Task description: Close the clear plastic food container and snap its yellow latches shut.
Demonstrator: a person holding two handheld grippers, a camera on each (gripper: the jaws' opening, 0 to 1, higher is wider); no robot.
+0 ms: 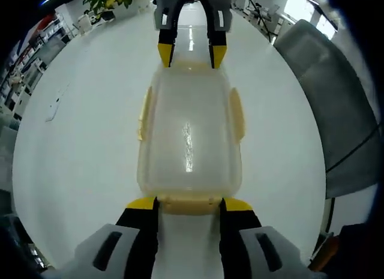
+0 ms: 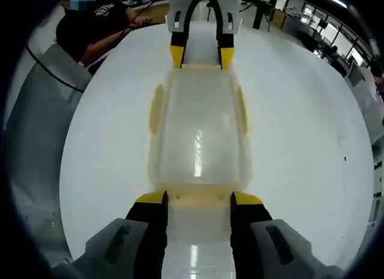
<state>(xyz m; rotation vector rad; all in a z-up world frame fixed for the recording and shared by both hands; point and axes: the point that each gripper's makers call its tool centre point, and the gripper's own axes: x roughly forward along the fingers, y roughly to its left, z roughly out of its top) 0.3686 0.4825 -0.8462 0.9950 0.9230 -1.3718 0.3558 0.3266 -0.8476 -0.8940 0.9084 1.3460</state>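
A clear plastic food container (image 1: 189, 135) lies on the white table with its lid on. Pale yellow latches (image 1: 144, 114) sit along its long sides, and another on each short end. My left gripper (image 1: 189, 204) is open at the near end, its yellow tips either side of the end latch (image 1: 189, 202). At the far end my right gripper (image 1: 192, 54) stands the same way. In the right gripper view the container (image 2: 198, 129) runs away from my open right gripper (image 2: 198, 199), whose tips flank an end latch (image 2: 198, 198). My left gripper (image 2: 201, 57) is at the far end.
The white table (image 1: 78, 141) is broad and glossy. A grey chair (image 1: 336, 111) stands at its edge, also seen as the chair (image 2: 36, 141). A person in a black shirt (image 2: 96, 27) sits at the table's far side. A potted plant (image 1: 108, 0) is beyond the table.
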